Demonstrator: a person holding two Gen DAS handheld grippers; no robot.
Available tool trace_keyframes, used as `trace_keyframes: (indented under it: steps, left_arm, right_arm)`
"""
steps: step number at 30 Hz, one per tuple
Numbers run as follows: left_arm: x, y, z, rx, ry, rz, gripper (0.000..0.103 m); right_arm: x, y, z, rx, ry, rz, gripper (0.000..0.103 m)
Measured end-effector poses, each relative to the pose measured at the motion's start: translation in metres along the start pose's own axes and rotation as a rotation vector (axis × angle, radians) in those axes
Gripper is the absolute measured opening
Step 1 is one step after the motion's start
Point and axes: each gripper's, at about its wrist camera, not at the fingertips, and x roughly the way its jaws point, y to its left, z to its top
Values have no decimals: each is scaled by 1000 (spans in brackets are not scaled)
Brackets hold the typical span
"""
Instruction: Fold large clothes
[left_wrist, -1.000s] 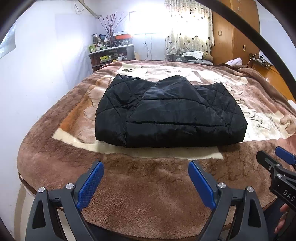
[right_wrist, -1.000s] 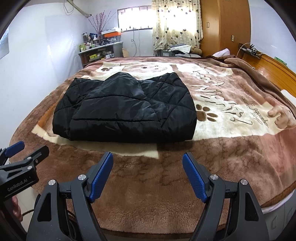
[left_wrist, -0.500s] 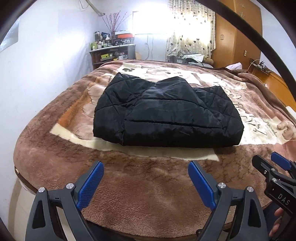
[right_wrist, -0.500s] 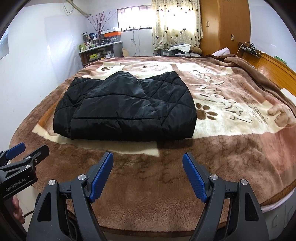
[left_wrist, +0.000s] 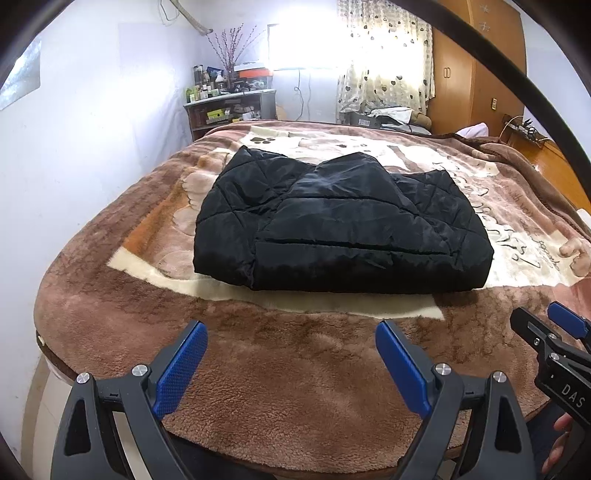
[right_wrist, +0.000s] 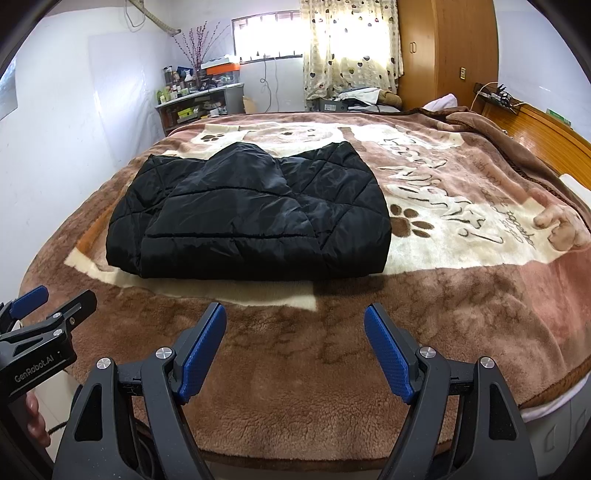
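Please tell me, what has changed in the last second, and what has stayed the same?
Only the left gripper shifted a little: in its view the jacket sits slightly lower and more to the left than before. Nothing was grasped or released. Both grippers stay open and empty above the blanket; the right gripper barely moved. The jacket remains folded.

— What's ahead of the left hand-held gripper (left_wrist: 291, 356)?

— A black quilted jacket (left_wrist: 340, 225), folded into a thick bundle, lying flat on the bed's brown blanket (left_wrist: 295, 387) well beyond the blue fingertips.

— Is it holding anything?

— No, the jaws stand wide apart over bare blanket.

— And off to its right?

— The right hand-held gripper (left_wrist: 546, 328) pokes in at the edge, low over the blanket. Far ahead to the left stands a cluttered shelf (left_wrist: 229, 107); to the right, a wooden wardrobe (left_wrist: 476, 66).
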Motion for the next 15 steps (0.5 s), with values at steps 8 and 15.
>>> trace_keyframes:
  steps: [8, 15]
  left_arm:
    - [1, 1, -1, 0, 2, 8, 93]
    - [0, 1, -2, 0, 2, 12, 93]
  right_arm:
    - [-1, 1, -1, 2, 2, -1, 77]
    - [-1, 2, -1, 3, 2, -1, 77]
